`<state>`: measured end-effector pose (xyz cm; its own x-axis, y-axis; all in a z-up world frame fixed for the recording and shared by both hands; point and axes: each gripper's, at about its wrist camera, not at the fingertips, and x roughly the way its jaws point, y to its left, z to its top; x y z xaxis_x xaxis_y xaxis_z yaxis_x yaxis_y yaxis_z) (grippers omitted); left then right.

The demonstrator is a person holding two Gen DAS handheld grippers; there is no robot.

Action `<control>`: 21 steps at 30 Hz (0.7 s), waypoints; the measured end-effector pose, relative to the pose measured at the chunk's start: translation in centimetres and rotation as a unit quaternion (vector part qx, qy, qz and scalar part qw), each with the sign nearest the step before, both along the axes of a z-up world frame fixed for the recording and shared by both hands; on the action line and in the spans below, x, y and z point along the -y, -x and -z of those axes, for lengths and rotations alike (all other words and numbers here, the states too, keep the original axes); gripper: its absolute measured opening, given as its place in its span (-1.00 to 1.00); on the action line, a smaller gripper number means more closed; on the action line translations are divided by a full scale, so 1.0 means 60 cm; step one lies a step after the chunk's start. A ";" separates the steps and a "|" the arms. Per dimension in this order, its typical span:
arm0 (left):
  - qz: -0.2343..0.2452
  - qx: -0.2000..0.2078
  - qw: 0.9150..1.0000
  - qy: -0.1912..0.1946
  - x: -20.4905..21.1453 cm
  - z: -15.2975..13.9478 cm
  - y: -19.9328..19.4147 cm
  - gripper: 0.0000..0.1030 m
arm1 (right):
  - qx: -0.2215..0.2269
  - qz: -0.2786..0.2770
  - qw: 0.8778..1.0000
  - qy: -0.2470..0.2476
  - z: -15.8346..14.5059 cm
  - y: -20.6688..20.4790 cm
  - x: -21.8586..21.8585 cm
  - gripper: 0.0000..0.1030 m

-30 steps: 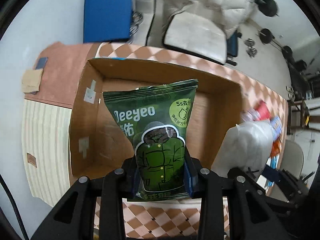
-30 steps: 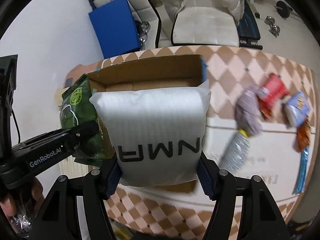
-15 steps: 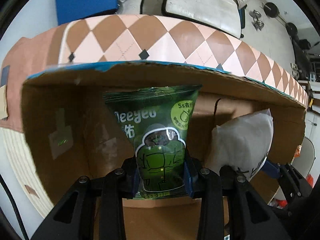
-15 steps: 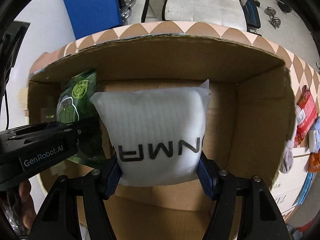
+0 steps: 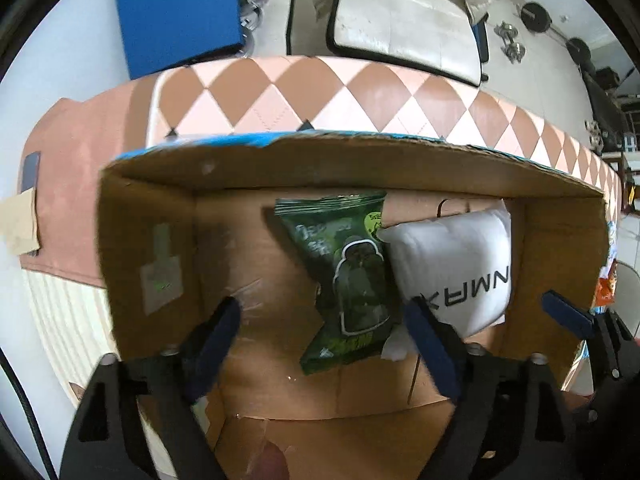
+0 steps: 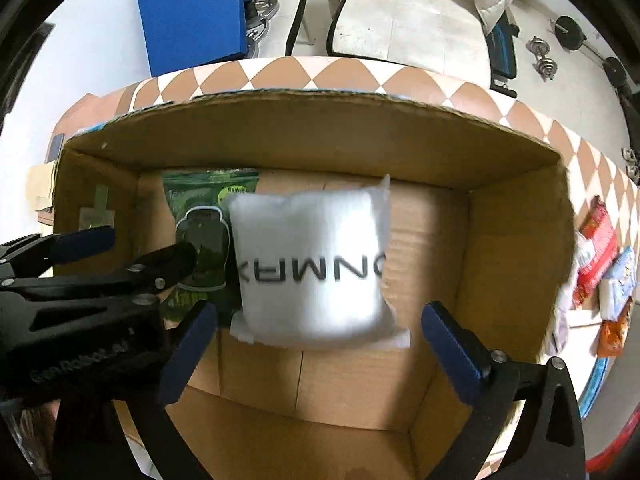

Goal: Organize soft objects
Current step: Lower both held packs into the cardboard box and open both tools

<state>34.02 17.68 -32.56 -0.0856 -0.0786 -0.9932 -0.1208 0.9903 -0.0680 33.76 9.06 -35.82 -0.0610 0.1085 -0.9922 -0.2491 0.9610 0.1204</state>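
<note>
Both packs lie in the cardboard box point(image 6: 516, 248); the green pouch point(image 5: 344, 280) sits ahead of the opening, empty left claw point(image 5: 324, 344); the white pack point(image 6: 316, 260) ahead of the right claw point(image 6: 320, 344), also opening, empty; more packets point(image 6: 600, 256) wait on the table point(image 6: 532, 120), off to its right.

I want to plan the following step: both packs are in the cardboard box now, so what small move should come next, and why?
Probably lift both grippers straight up out of the cardboard box. The green pack and white pack lie free on its floor, and the left gripper and right gripper are opening, touching neither.
</note>
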 end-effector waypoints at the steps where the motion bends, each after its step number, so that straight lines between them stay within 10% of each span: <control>1: -0.004 0.005 1.000 -0.002 -0.003 -0.006 0.008 0.82 | 0.004 0.002 1.000 0.000 -0.008 0.008 0.001 1.00; 21: -0.021 0.141 0.989 -0.032 -0.023 -0.146 0.209 0.93 | 0.110 0.039 0.993 -0.026 -0.157 0.223 0.068 1.00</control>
